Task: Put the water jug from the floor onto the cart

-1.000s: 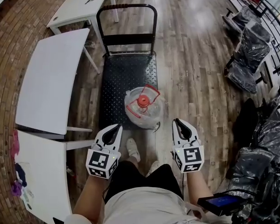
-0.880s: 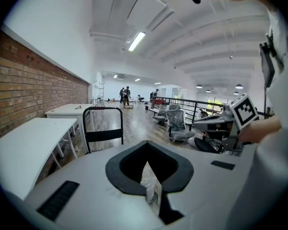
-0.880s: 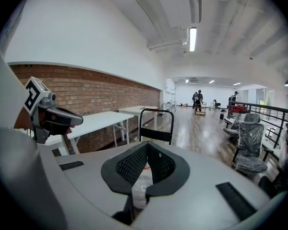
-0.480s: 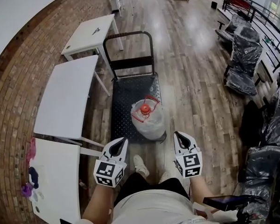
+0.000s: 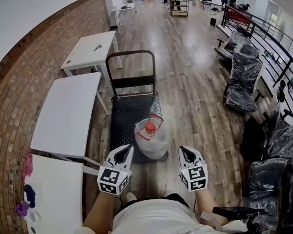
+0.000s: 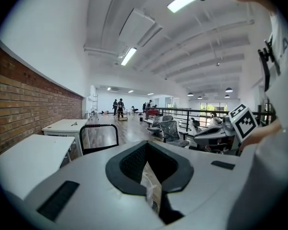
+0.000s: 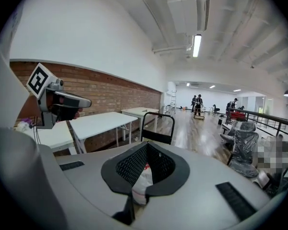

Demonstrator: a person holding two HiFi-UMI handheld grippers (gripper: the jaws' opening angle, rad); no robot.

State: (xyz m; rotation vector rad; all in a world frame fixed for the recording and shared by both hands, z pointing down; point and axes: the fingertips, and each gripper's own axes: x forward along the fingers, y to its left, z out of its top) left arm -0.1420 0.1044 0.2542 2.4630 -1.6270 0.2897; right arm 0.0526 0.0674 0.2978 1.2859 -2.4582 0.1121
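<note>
The jug (image 5: 150, 136) stands on the cart (image 5: 123, 118), at the near right corner of the black deck, in the centre of the head view, just above the two grippers. It is upright, so its long axis runs vertically and its red cap faces up at the camera. From how it sits, I judge the placing itself done. It is a large clear bottle with a rounded body, a red carry frame hinged around the neck, and a loose clear plastic film that gives it a crinkled, whitish look. The film could slip under pads, so the neck or frame looks like the firmer hold. The deck behind it is bare up to the cart's black handle (image 5: 132, 56) in the upper centre. The jug lies ahead of both grippers and between them, touching neither. The left gripper (image 5: 129, 148) is at lower left of it and the right gripper (image 5: 181, 149) at lower right. The two are close to level, the left tip seeming a little nearer the jug's wall. Both point forward along the cart and only slightly down, so any further nudge would be a straight push ahead and inward. Each has its jaws pressed together with nothing pinched. In both gripper views the pads meet, and only a sliver of the wrapped jug shows beyond them. White tables (image 5: 68, 111) fill the left of the frame, wrapped chairs (image 5: 241, 77) stand at the right, and wood floor (image 5: 195, 96) lies between.
</note>
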